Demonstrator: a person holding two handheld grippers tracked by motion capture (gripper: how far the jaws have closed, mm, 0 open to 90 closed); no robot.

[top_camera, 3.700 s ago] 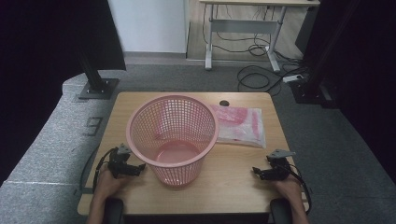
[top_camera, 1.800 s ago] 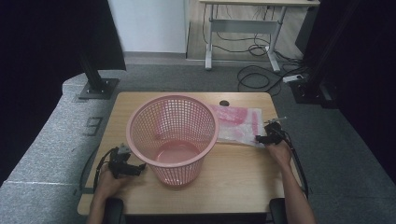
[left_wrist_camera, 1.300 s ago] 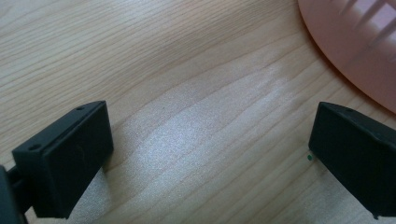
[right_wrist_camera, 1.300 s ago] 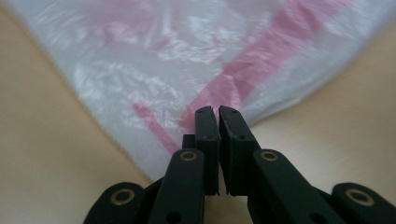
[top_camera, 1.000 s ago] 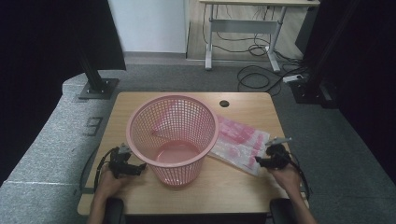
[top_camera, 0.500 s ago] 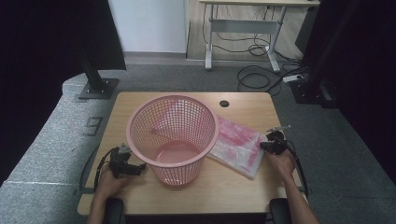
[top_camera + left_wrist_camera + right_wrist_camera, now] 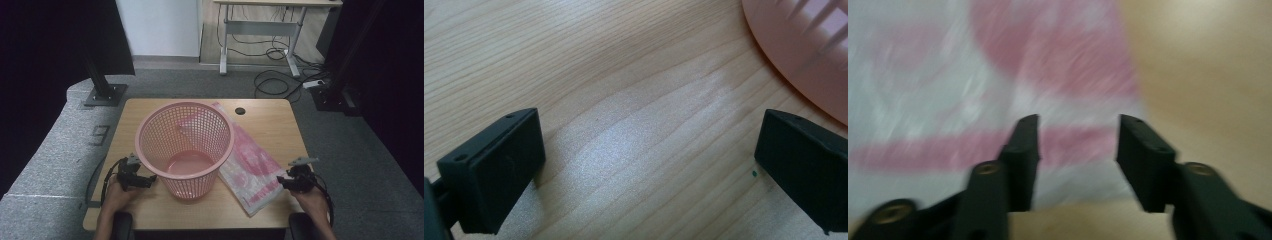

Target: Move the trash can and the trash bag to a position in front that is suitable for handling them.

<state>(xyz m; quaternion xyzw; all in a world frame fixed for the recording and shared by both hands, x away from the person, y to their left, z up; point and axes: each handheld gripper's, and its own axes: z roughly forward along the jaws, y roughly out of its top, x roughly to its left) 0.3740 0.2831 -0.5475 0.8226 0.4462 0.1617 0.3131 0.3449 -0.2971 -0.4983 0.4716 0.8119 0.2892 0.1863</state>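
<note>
Right gripper (image 7: 281,182) fingers parted at the bag (image 7: 252,167) edge beside the basket (image 7: 184,145).

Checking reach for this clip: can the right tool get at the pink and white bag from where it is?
Probably yes. The right tool sits at the near edge of the bag, jaws apart and aimed at it, with nothing between them. The basket stands on the bag's far part, which could hamper pulling it free.

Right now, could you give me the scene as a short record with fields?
surface: wooden table
basket: pink basket, upright, mid-table
bag: pink-and-white plastic bag, flat, right of the basket
left gripper: open, beside the basket base
right gripper: open, jaws just opened, over the bag's edge, nothing gripped
</note>
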